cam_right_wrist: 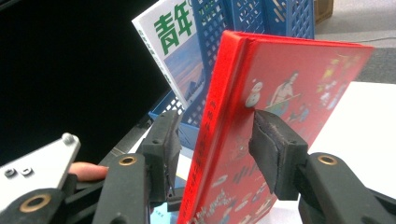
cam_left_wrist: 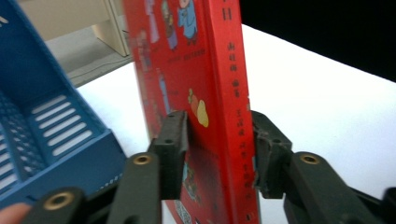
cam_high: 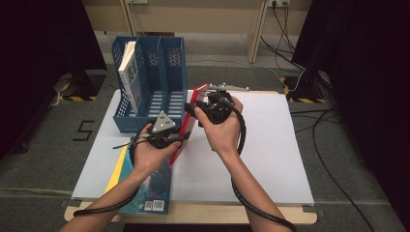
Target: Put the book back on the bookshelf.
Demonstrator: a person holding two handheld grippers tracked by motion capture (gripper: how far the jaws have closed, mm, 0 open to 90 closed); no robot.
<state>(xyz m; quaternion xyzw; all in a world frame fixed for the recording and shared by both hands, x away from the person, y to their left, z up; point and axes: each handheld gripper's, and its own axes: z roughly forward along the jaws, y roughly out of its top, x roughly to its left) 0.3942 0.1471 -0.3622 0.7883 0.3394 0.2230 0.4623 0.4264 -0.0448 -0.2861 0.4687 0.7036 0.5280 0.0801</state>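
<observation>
- Two tongs meet on one red book (cam_high: 187, 126), which we hold upright over the worktop (cam_high: 270, 145), just right of the blue file rack (cam_high: 150, 82).
- Our left tongs (cam_left_wrist: 214, 154) straddle its spine, pads against both sides.
- Our right tongs (cam_right_wrist: 217, 149) straddle it too: one pad touches the cover, the other stands clear.

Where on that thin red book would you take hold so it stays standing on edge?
Grip the red book across its two flat covers near the spine, coming in from the side, as the left tool does. It stands upright and thin, so its covers offer broad parallel faces; the right tool straddles its far end.
</observation>
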